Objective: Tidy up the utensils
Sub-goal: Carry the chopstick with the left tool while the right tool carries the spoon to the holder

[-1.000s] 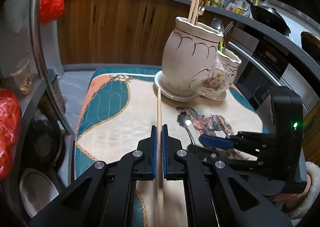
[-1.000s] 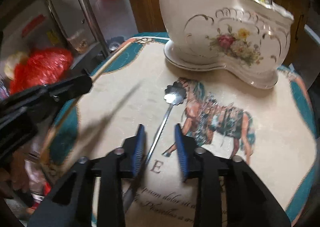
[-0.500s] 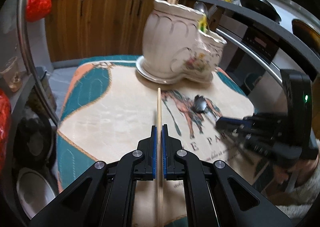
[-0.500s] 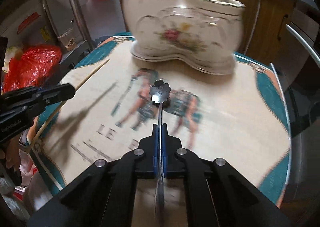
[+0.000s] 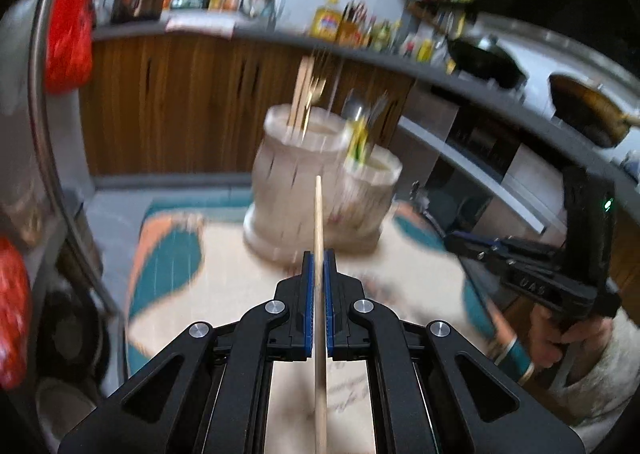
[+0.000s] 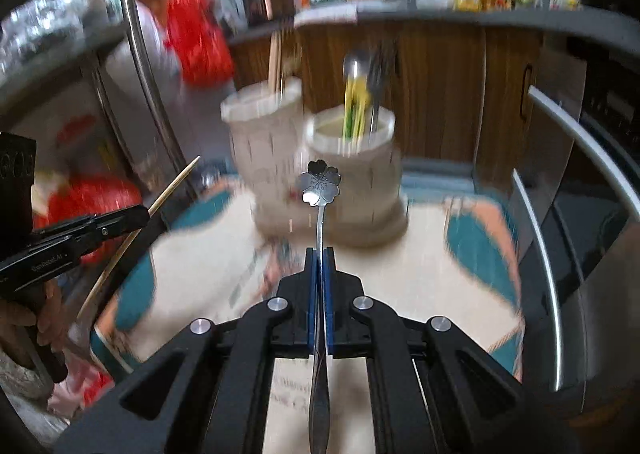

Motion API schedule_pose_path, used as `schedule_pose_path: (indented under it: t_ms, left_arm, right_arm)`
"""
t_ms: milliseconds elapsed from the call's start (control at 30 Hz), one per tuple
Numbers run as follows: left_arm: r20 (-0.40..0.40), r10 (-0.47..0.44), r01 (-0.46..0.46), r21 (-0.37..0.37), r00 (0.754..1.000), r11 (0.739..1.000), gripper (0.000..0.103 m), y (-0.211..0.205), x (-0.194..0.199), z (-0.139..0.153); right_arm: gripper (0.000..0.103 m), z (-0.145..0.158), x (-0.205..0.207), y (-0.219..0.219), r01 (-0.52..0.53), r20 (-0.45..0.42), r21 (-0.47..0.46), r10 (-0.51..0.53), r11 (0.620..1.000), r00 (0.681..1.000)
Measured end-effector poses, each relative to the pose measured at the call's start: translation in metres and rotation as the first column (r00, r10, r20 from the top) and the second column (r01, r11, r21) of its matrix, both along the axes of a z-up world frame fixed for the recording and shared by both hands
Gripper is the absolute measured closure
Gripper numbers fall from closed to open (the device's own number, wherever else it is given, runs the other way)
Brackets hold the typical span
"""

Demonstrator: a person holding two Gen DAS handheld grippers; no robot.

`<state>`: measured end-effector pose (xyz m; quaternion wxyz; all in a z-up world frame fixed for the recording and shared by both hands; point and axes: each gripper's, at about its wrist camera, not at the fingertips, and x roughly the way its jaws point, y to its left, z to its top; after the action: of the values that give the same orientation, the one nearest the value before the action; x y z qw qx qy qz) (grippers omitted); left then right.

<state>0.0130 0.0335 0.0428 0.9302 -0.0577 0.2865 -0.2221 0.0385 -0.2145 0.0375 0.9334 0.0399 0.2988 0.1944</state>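
Lifted off the mat: a chopstick (image 5: 319, 222) clamped by the left gripper (image 5: 319, 254), a spoon (image 6: 321, 184) freshly clamped by the right gripper (image 6: 320, 254), ready for the holder (image 6: 280, 158).

**Open air above the bench, crowded holder mouths ahead**

Between both claws and the cream ceramic two-compartment utensil holder (image 5: 320, 190) the cloth-covered bench (image 6: 420, 294) lies bare. The taller mouth already has wooden chopsticks (image 5: 302, 94) standing along its left side, leaving room to their right. The lower mouth (image 6: 352, 134) is crowded by a steel spoon and yellow-green handles (image 6: 354, 110). A curved steel rail (image 6: 544, 254) hems the right edge; a chrome pole (image 5: 44, 134) borders the left.
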Motion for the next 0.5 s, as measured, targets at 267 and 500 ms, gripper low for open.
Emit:
schedule_pose_path:
  t_ms: [267,500]
  left_arm:
    - [0.118,0.0,0.008,-0.071,0.993,0.997,0.098,-0.014,0.051,0.06]
    - [0.193,0.034,-0.009,-0.128,0.981,0.992,0.098,-0.026,0.108,0.083]
  right_arm:
    - [0.1,0.039,0.046,-0.012,0.063,0.091,0.108,-0.073,0.992,0.993]
    - [0.1,0.061,0.089,-0.013,0.096,0.18,0.177,-0.128,0.98,0.975]
